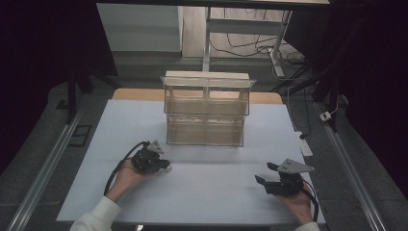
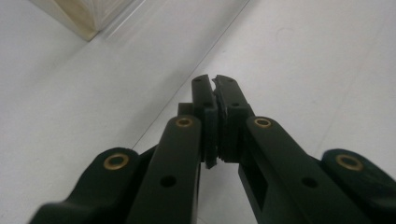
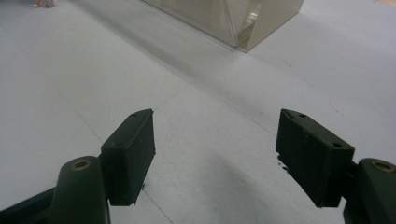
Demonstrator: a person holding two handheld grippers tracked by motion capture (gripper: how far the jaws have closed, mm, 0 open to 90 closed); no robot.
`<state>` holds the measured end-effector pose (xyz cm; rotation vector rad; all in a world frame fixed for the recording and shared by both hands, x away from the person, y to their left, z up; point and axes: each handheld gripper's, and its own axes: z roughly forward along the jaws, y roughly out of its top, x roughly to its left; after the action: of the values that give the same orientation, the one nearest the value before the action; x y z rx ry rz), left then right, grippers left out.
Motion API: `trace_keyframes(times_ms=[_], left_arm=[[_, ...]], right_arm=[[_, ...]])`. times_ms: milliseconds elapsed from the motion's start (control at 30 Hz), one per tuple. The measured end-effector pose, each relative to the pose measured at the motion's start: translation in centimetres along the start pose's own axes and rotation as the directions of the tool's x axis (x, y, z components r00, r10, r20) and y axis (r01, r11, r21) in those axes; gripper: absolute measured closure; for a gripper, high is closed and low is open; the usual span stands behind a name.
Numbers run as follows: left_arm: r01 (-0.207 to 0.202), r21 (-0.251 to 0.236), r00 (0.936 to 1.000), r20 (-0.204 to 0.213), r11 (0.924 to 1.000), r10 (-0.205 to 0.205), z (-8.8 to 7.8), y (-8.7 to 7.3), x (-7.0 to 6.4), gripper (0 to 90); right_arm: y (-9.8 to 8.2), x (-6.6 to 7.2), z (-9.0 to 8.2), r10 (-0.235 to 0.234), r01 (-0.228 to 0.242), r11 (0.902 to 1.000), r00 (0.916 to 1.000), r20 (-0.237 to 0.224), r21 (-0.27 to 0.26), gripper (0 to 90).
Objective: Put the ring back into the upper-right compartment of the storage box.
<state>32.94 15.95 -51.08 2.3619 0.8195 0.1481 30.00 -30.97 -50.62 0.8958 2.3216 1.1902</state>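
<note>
While your left tool rests pressed together, empty, your right tool is spread; approach the clear two-tier organizer next.

Your high view looks forward and down over the whole white worktop. Each gripper view sits low, skimming it along its jaws; both catch a corner of the clear container at the frame's top.
</note>
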Motion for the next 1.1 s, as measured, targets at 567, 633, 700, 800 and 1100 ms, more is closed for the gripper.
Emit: trace_keyframes(times_ms=[567,633,700,800,1100], left_arm=[[0.0,-0.112,0.9999,-0.011,0.9937,-0.002,-2.4,0.0,-0.7,87.0],[0.002,-0.124,0.9999,-0.01,0.9922,-0.003,-2.7,0.0,-0.7,87.0],[0.006,-0.141,0.9999,-0.007,0.99,-0.007,-3.0,0.0,-0.7,87.0],[0.008,-0.163,0.9999,-0.008,0.9865,-0.01,-3.3,0.0,-0.8,87.0],[0.0,-0.207,0.9996,-0.029,0.9783,-0.006,-4.5,0.2,-1.1,87.0]], right_arm=[[-0.1,0.0,-0.1,-0.005,0.005,1.0,1.0,0.006,-0.007,27.9],[-0.1,0.0,0.0,-0.005,0.005,1.0,0.9999,0.01,-0.003,27.9],[-0.1,0.0,0.0,-0.006,0.006,1.0,1.0,0.002,-0.002,27.9],[-0.1,0.0,0.0,-0.007,0.007,0.9999,1.0,0.0,-0.009,27.9],[-0.1,0.1,-0.1,-0.012,0.012,0.9999,0.9999,0.007,-0.007,27.9]])
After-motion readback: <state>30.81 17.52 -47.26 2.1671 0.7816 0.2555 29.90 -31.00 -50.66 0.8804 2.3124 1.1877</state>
